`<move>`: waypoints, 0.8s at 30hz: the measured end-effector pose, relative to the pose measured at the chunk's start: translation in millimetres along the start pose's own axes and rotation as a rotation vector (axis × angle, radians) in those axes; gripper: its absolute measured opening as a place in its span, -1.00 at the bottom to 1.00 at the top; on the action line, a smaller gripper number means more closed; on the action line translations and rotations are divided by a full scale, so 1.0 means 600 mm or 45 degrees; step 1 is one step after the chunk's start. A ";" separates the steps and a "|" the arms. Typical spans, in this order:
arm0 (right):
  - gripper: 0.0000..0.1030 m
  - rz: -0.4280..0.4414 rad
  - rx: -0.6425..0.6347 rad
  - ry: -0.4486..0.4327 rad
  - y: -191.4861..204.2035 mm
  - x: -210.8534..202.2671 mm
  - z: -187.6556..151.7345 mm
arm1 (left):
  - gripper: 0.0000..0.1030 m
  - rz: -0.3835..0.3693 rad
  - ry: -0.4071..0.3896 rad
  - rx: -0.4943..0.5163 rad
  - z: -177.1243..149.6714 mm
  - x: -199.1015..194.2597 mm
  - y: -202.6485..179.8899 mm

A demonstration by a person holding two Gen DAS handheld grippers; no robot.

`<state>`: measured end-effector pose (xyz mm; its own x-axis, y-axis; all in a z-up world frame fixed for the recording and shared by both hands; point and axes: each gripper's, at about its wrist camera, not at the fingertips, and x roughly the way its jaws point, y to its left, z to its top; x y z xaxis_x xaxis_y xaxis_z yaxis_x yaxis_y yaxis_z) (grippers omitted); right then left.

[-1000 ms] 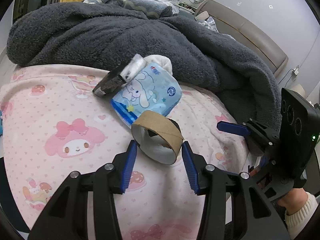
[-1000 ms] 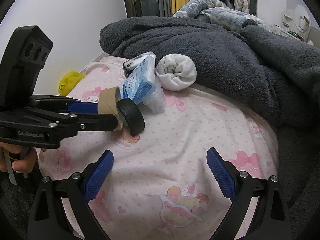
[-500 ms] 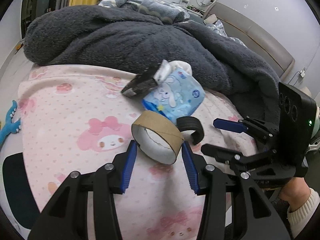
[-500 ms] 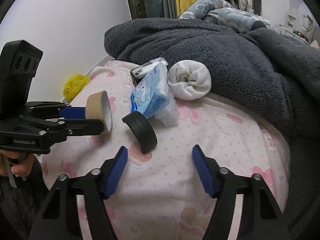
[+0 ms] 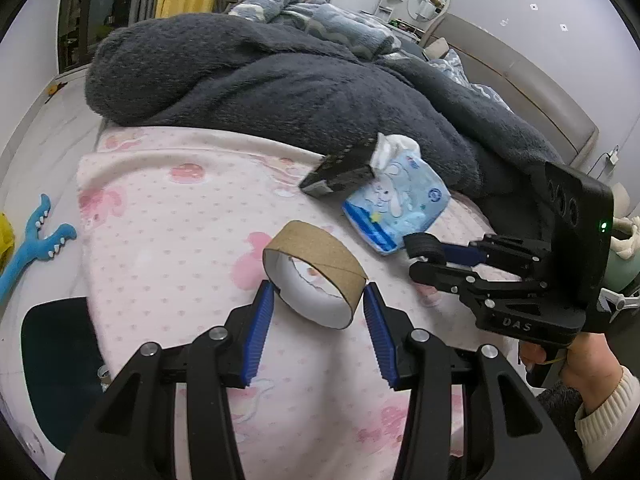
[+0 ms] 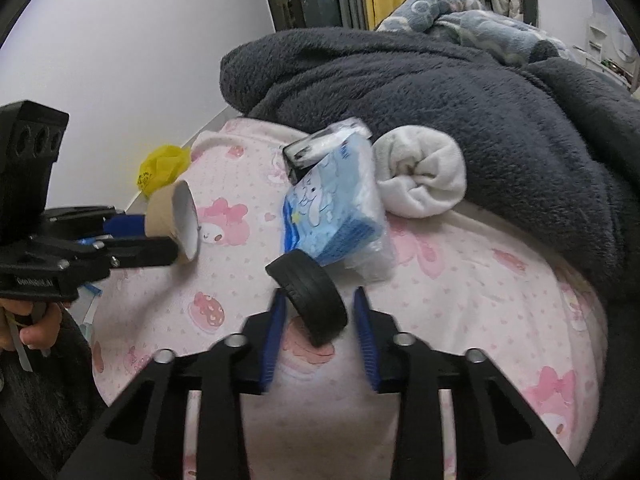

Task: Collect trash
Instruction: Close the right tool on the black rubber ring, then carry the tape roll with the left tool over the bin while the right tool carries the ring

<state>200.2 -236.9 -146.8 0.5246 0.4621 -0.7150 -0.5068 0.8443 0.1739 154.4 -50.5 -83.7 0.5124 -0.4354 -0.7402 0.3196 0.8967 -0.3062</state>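
Observation:
My left gripper (image 5: pixel 318 308) is shut on a brown cardboard tape core (image 5: pixel 320 256), held a little above the pink bedsheet (image 5: pixel 180 220); the core (image 6: pixel 164 208) also shows at the left of the right wrist view. My right gripper (image 6: pixel 318 312) is closing its jaws around a black rubber ring (image 6: pixel 312 292) that stands on edge on the sheet, with the blue pads against its sides. The left wrist view shows the same ring (image 5: pixel 424 245) at the right gripper's tip. A blue cartoon tissue pack (image 6: pixel 332 208) lies just behind it.
A black wrapper (image 5: pixel 340 168) leans on the tissue pack, and a rolled white sock (image 6: pixel 424 176) lies beside it. A thick grey blanket (image 5: pixel 280 80) is heaped across the far bed. A blue toy (image 5: pixel 36 240) and a yellow bag (image 6: pixel 164 164) lie on the floor at the left.
My right gripper has moved in over the black ring and closed from wide open to its sides. My left gripper has carried the cardboard core leftward, away from the tissue pack.

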 end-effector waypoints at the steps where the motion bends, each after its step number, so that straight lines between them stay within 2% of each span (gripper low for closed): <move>1: -0.58 -0.010 -0.005 0.004 0.002 0.001 0.000 | -0.05 0.004 -0.003 -0.002 -0.001 -0.003 0.004; 4: -0.73 -0.027 -0.012 0.001 0.010 -0.004 0.003 | -0.05 0.016 -0.013 -0.010 -0.003 -0.013 0.016; 6: -0.75 -0.035 -0.017 -0.010 0.016 -0.012 0.007 | -0.05 0.024 -0.021 -0.018 -0.004 -0.021 0.026; 12: -0.77 -0.061 -0.031 -0.052 0.039 -0.032 0.023 | -0.05 0.057 -0.037 -0.034 -0.009 -0.040 0.050; 24: -0.77 -0.028 -0.079 -0.093 0.108 -0.025 0.076 | -0.05 0.159 -0.048 -0.092 -0.030 -0.078 0.118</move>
<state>190.6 -176.5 -94.1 0.5837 0.4639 -0.6664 -0.5344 0.8374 0.1148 138.9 34.6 -81.4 0.5742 -0.3217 -0.7528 0.1944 0.9468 -0.2564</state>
